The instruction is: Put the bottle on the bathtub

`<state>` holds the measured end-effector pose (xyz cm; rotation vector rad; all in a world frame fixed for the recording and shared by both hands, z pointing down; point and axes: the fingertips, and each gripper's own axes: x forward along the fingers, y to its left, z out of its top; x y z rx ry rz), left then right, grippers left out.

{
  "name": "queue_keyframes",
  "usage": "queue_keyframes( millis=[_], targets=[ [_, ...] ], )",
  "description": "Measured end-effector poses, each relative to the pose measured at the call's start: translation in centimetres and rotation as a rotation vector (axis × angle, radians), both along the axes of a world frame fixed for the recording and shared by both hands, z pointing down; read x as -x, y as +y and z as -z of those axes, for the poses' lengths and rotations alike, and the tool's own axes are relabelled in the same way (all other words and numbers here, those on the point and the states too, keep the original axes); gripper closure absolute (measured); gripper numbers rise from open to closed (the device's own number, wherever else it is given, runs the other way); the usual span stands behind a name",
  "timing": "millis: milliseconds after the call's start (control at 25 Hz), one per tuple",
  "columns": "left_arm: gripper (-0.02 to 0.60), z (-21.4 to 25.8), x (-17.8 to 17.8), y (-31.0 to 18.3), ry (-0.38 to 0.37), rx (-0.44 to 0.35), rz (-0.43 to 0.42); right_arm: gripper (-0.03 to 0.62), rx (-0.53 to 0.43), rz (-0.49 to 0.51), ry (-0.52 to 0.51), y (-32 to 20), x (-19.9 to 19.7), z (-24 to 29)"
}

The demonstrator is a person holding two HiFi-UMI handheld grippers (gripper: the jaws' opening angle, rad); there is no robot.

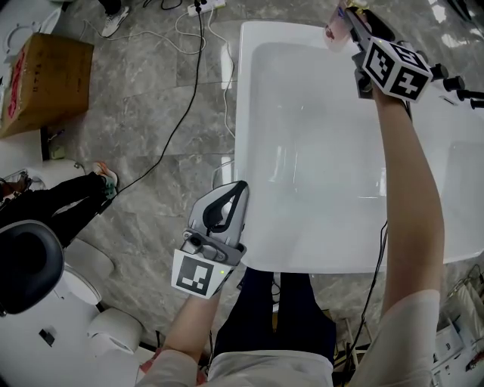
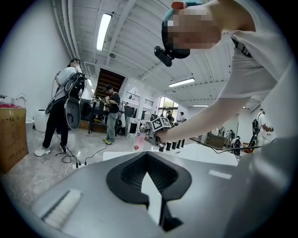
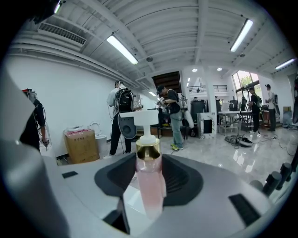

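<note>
Grey marble floor (image 1: 151, 113), loose cables (image 1: 193, 68), a white bathtub (image 1: 246, 113) below. The right gripper (image 1: 346, 21) clamps the pink bottle (image 3: 150, 181) above the tub's far rim, so this looks like the placing step. Next it needs lowering upright onto the ledge, then release. The left gripper (image 1: 239, 187) hangs by the near rim, closed and empty.

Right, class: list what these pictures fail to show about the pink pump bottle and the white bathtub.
1. Base of the pink pump bottle: right gripper view, hidden below the right gripper and its body.
2. Whether that bottle touches the white bathtub: head view, the gripper covers the contact.
3. Print on the brown cardboard box: head view, too small.
</note>
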<state>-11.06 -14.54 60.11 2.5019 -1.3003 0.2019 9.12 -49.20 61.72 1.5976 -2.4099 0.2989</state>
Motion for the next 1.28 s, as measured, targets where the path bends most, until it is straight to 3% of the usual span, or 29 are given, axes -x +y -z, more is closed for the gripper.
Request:
queue_keyframes(
  millis=[200,240,280,320,520,640,760,1000,1280],
  targets=[
    [0.578,0.2,0.2,0.2,-0.044,-0.017,-0.01,0.413,0.017,-0.017,-0.031,0.1,0.4,-0.1],
    [0.578,0.3,0.1,0.3,-0.048,-0.022,-0.013,0.385,0.022,-0.007,-0.051,0.2,0.5,-0.2],
    [0.578,0.3,0.0,0.3,-0.049,-0.025,-0.014,0.289,0.022,0.002,-0.071,0.3,0.7,-0.1],
    [0.578,0.3,0.0,0.4,-0.048,-0.025,-0.014,0.262,0.015,0.001,-0.08,0.4,0.7,0.1],
    [0.578,0.1,0.4,0.7,-0.038,-0.016,0.004,0.249,-0.02,-0.029,0.001,1.8,1.0,0.3],
    [0.578,0.0,0.3,0.5,-0.037,-0.022,0.015,0.249,-0.016,-0.033,-0.07,4.2,0.9,0.3],
    [0.578,0.0,0.1,0.4,-0.075,-0.044,0.002,0.249,0.006,-0.005,-0.158,9.1,1.4,-0.1],
    [0.578,-0.6,0.3,0.8,-0.08,-0.03,0.004,0.25,0.104,0.092,-0.196,22.7,3.0,-2.1],
    [0.578,-0.6,-0.7,1.3,-0.078,-0.032,-0.024,0.25,0.178,0.086,-0.125,34.3,3.4,-2.9]
  ],
)
